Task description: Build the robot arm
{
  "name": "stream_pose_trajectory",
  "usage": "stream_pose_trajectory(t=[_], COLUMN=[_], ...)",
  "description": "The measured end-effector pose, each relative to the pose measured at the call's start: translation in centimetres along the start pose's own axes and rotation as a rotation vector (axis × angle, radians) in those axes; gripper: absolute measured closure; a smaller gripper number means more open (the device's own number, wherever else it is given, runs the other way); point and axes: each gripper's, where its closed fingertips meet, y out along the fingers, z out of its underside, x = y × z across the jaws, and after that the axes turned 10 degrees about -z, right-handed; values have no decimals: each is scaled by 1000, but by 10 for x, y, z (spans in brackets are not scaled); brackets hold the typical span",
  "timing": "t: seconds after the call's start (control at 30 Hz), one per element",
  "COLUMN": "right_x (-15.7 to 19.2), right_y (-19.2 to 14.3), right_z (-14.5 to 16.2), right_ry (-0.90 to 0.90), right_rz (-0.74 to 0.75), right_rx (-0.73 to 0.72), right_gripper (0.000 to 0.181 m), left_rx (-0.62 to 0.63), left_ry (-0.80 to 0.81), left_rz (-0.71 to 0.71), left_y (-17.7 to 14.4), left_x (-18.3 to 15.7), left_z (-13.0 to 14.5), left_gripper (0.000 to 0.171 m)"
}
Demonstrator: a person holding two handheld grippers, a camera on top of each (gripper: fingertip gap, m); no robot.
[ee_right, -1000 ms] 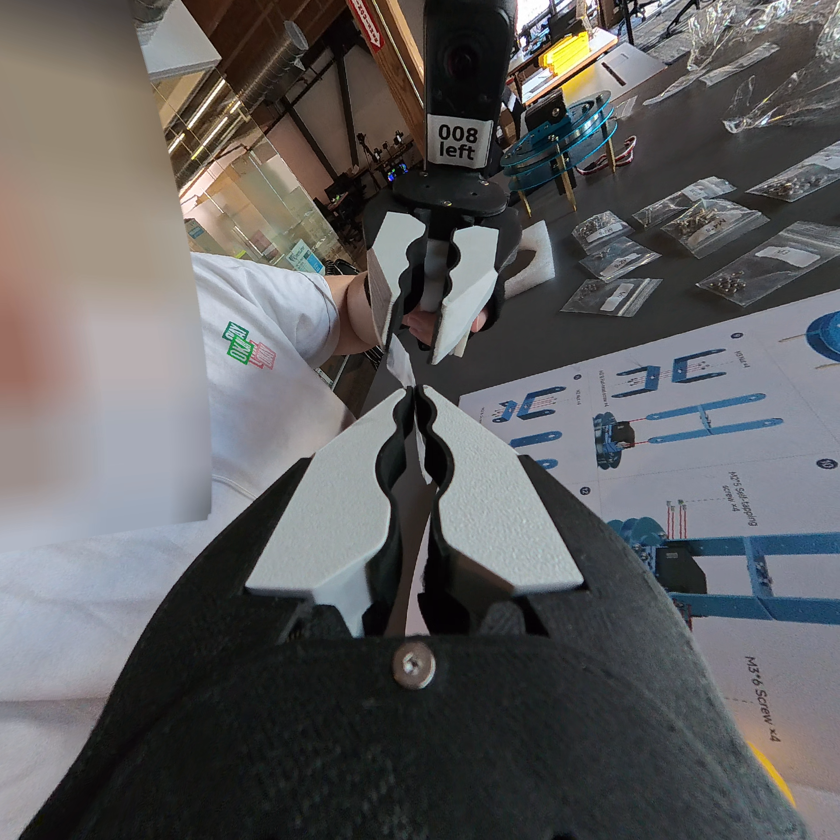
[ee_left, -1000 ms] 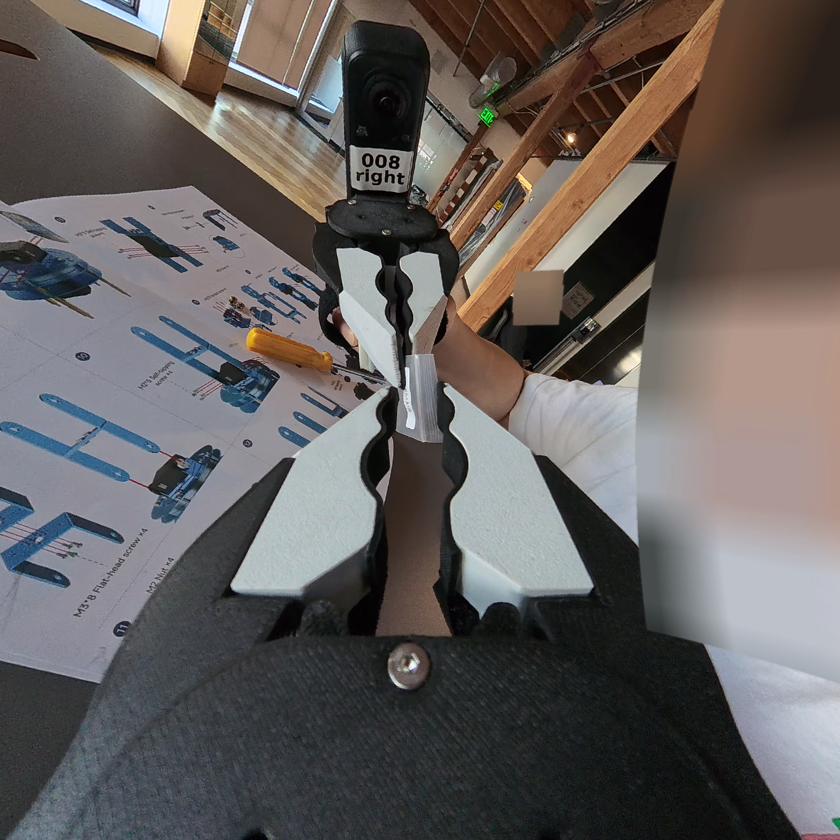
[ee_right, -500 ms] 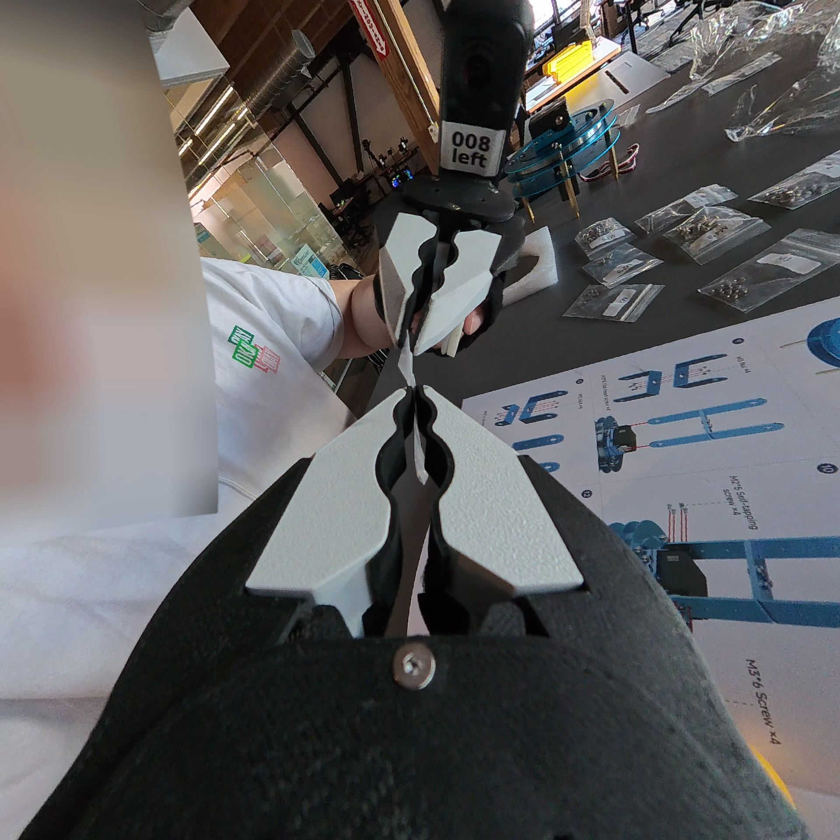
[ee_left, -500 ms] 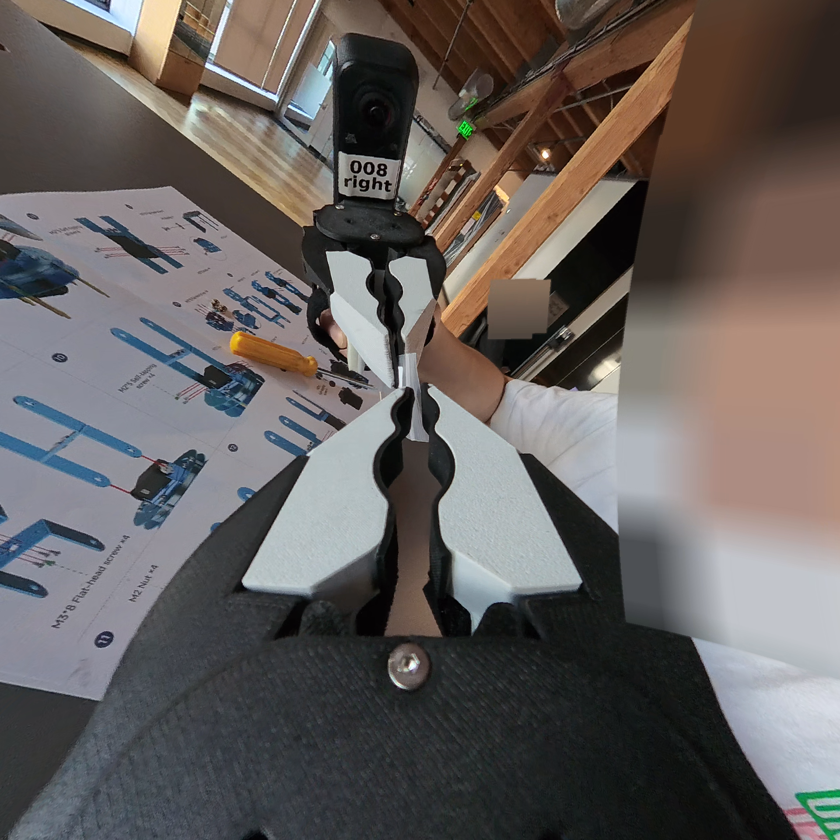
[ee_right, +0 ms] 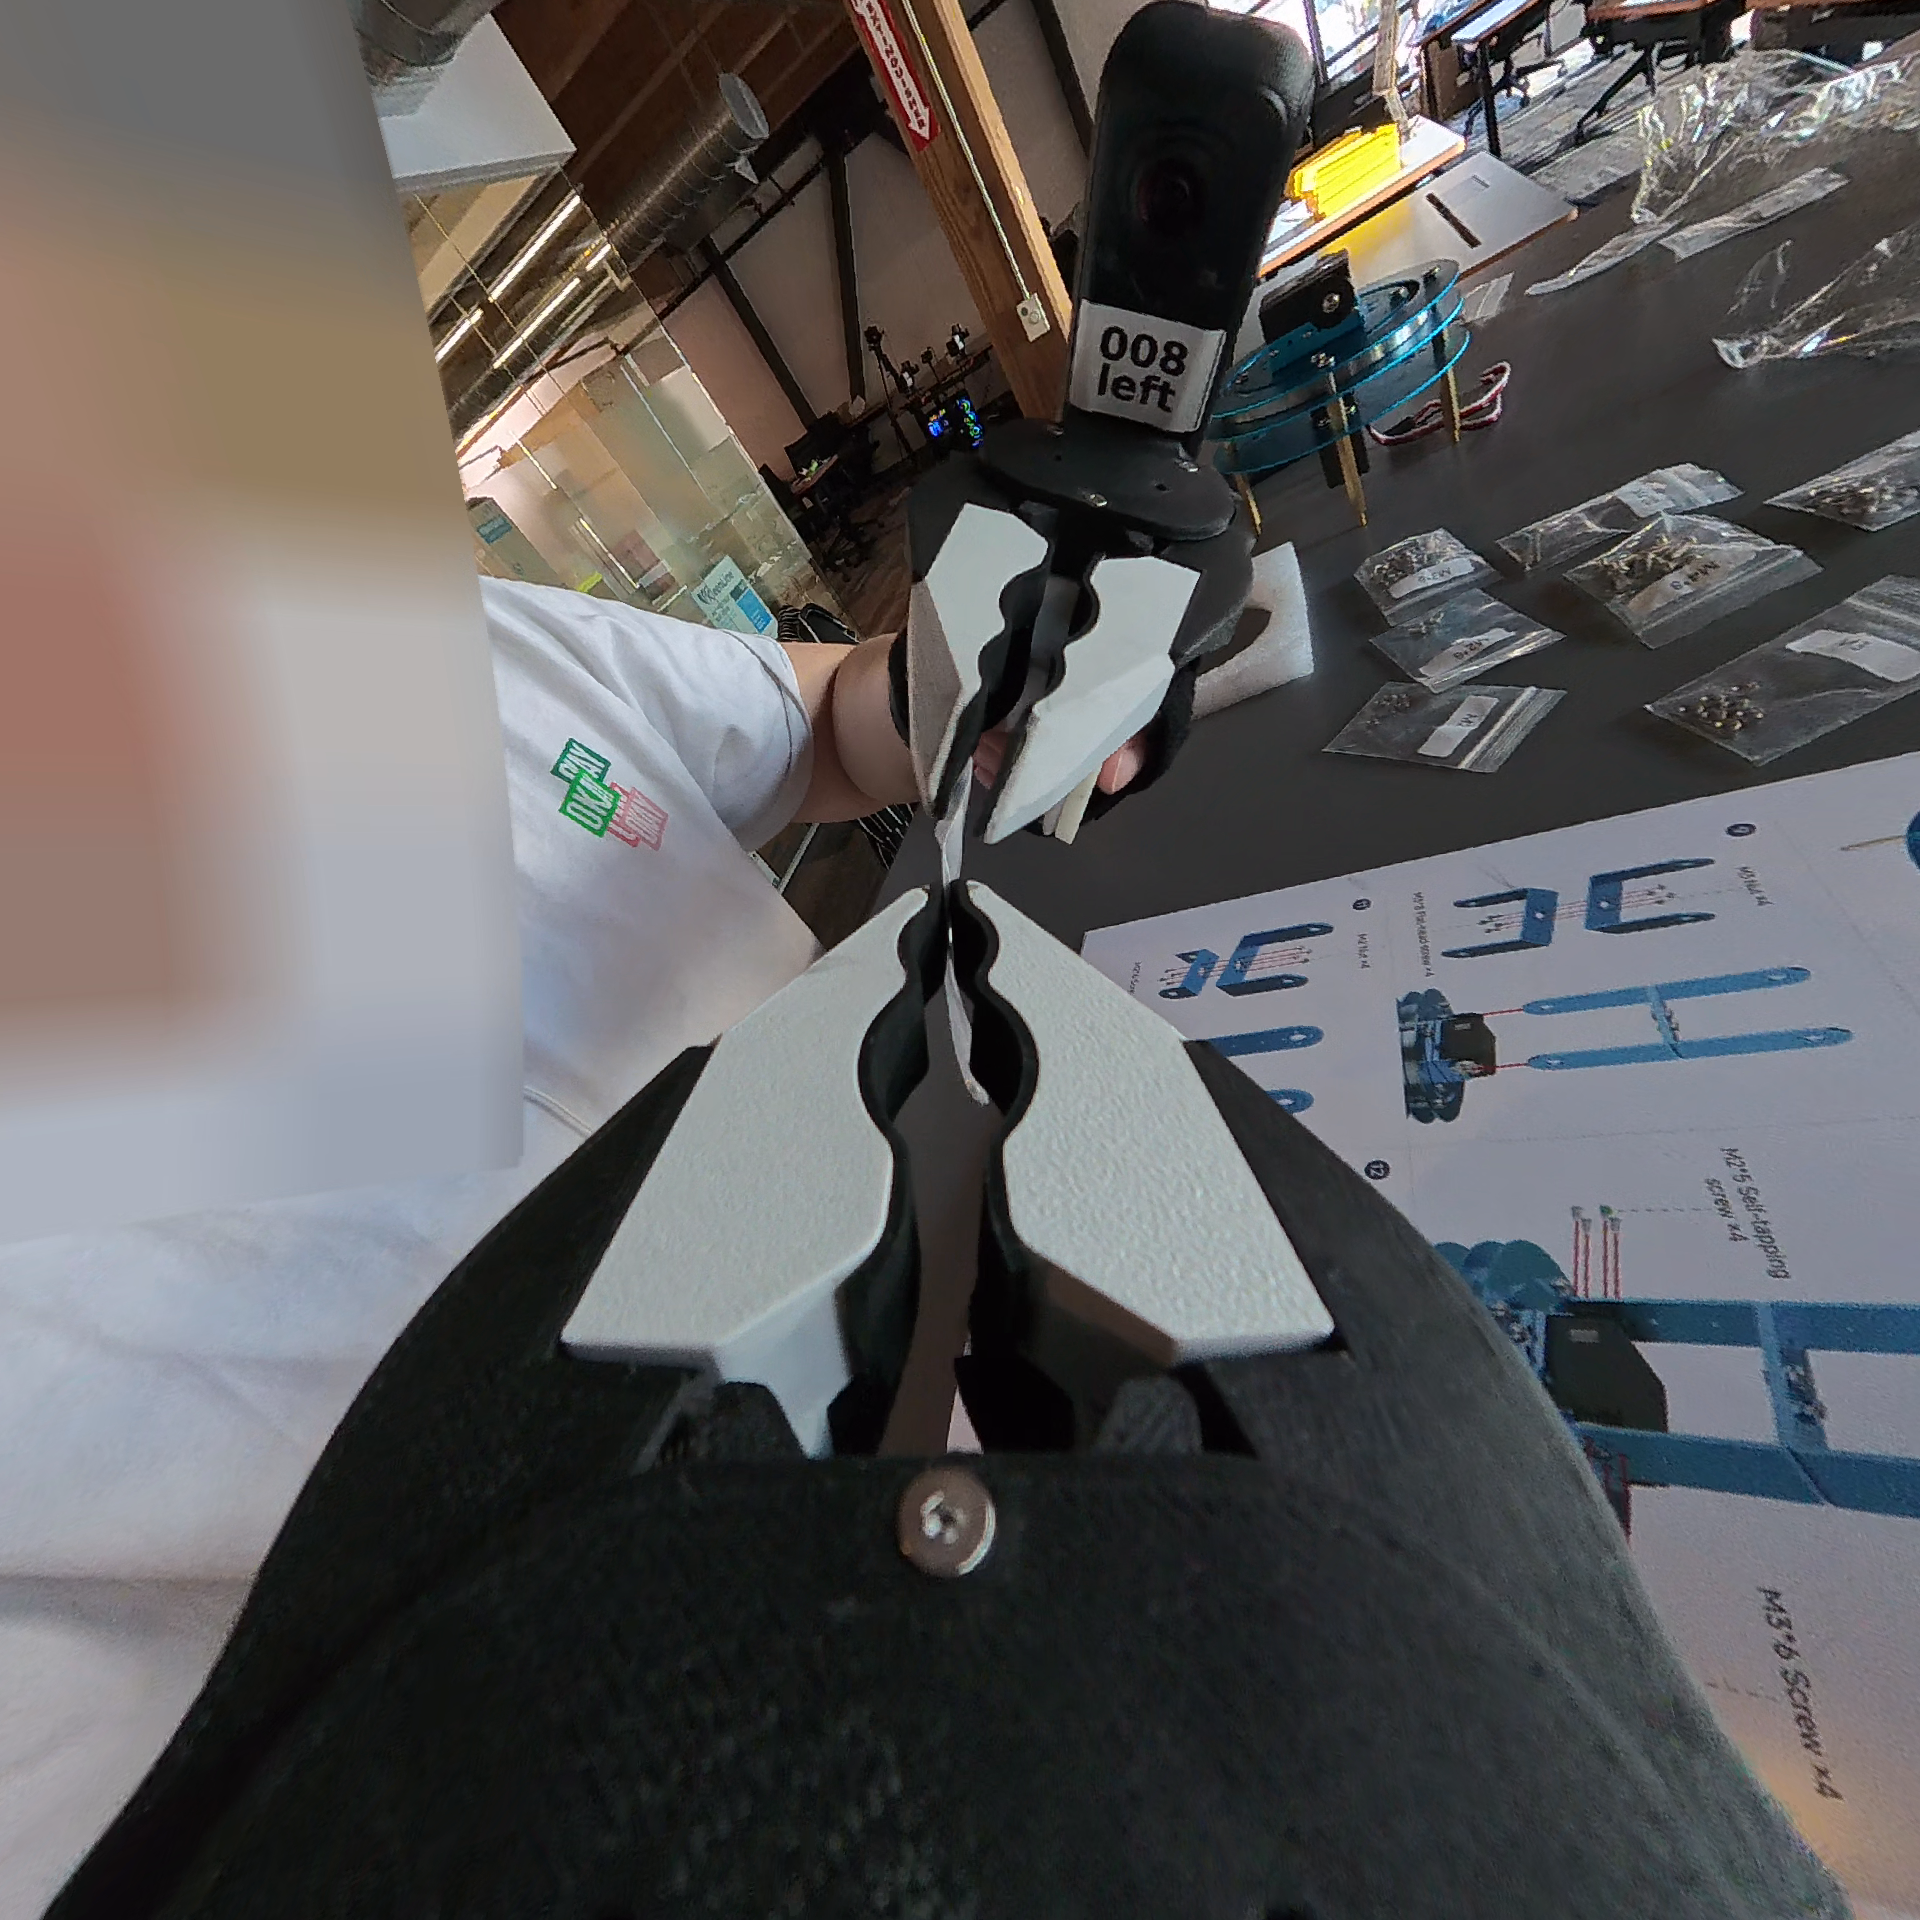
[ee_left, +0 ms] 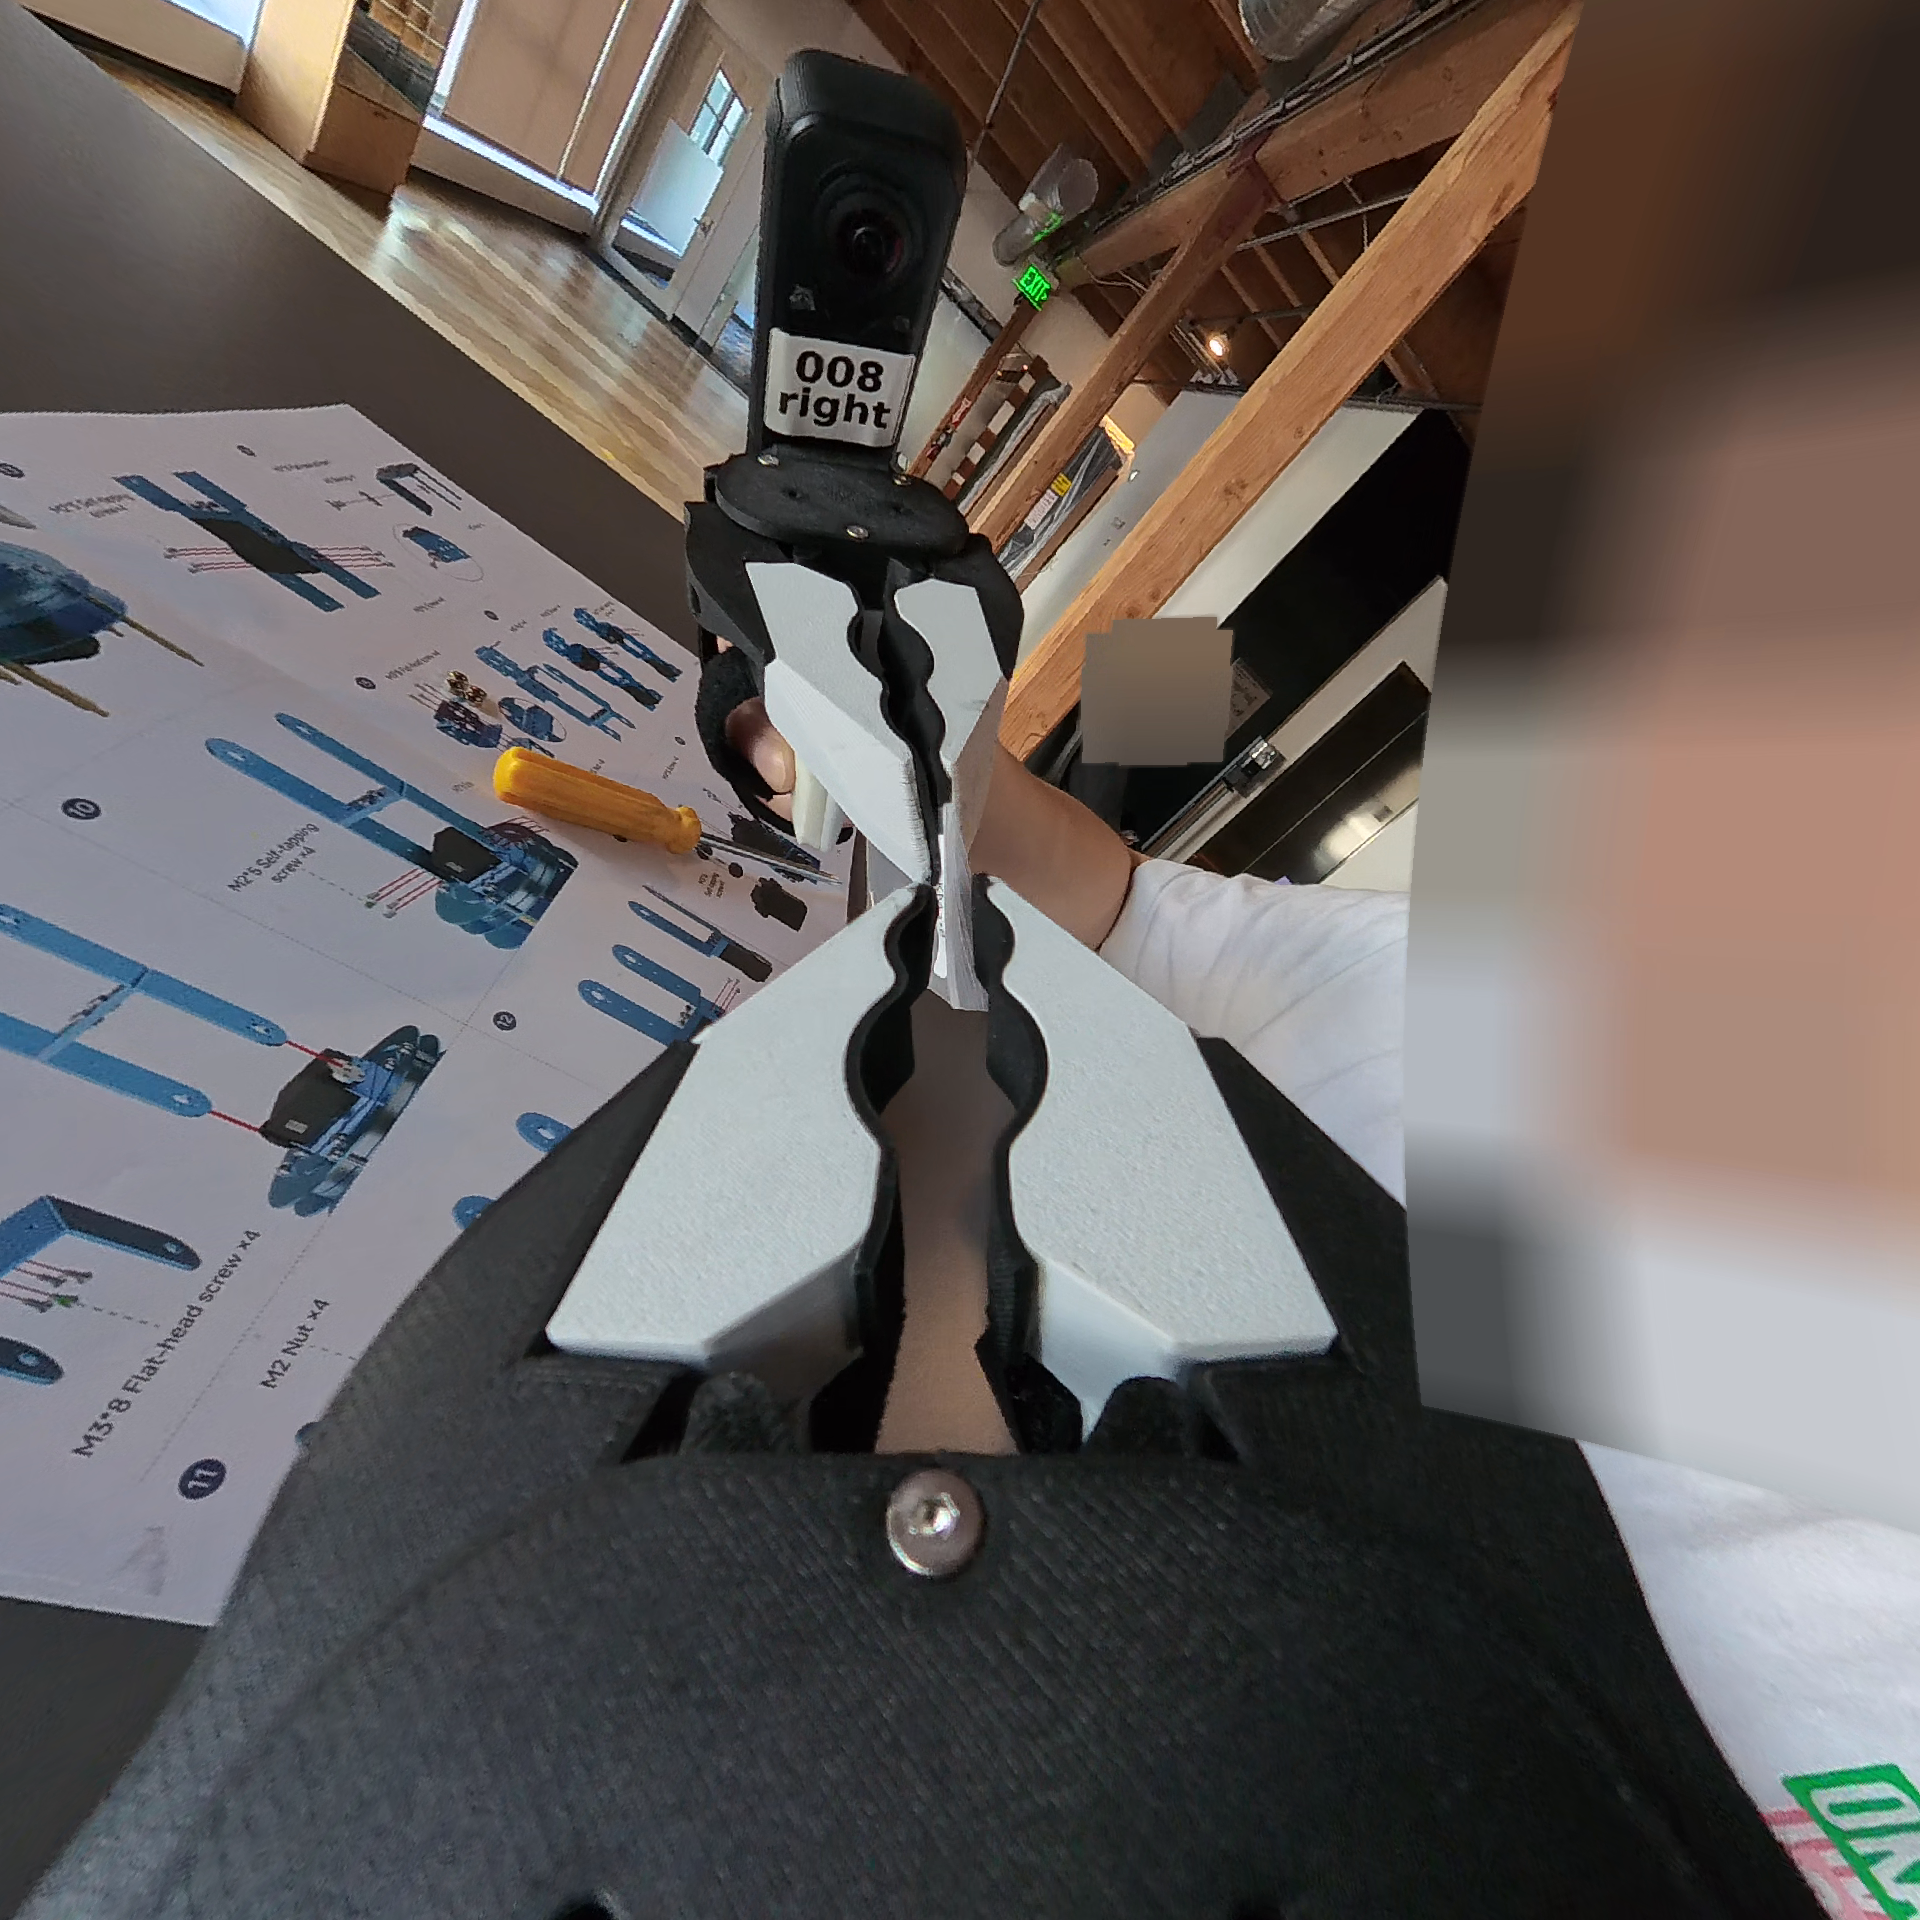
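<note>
We see the left gripper (ee_left: 948,906) has narrowed since a second ago: its white fingers stood apart around the small clear bag (ee_left: 958,940) then, and now they are pressed in on it, while the bag has turned nearly edge-on to the camera. The right gripper (ee_right: 951,902) is clamped on the same bag, as it was before. The two tools meet tip to tip above the dark table (ee_right: 1299,821), with the bag stretched between them. Its long axis runs along the line that joins the tips, one end inside each pair of fingers, so neither hand is nearer than the other. From the right wrist view it is a thin pale strip passing through the closed fingers and up toward the left tool. Below, a yellow-handled screwdriver (ee_left: 587,792) lies on the printed instruction sheet (ee_left: 312,966), well apart from both grippers. Farther off sit a row of small hardware bags (ee_right: 1683,571), a white foam piece (ee_right: 1276,623) and a round blue acrylic assembly (ee_right: 1351,343). There is plenty of writing: a white sticker on each gripper's camera, captions on the sheet, tags on the bags and a green sign among the beams. We leave all of it unread.
</note>
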Motion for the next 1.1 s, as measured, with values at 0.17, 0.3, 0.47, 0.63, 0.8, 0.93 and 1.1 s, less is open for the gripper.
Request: stream_pose_trajectory(t=[0.17,0.3,0.47,0.63,0.8,0.93,1.1], right_x=[3,3,-11,-11,-13,-26,-34], right_y=[2,1,-2,-7,0,9,15], right_z=[-2,-3,2,-6,15,35,42], right_ry=[-35,-47,-53,-342,-854,-1077,-1189], right_rz=[-7,1,71,228,457,593,650], right_rx=[-3,-7,9,83,453,734,832], right_gripper=[181,181,181,156,149,144,150], left_rx=[6,15,35,130,298,369,382], left_ry=[4,15,110,342,289,248,234], left_rz=[7,9,-76,-292,-256,-252,-253], left_y=[1,1,2,2,4,2,4], left_x=[-1,-2,6,27,27,31,33], left_z=[2,4,7,17,41,51,55], left_gripper=[168,171,171,171,171,171,171])
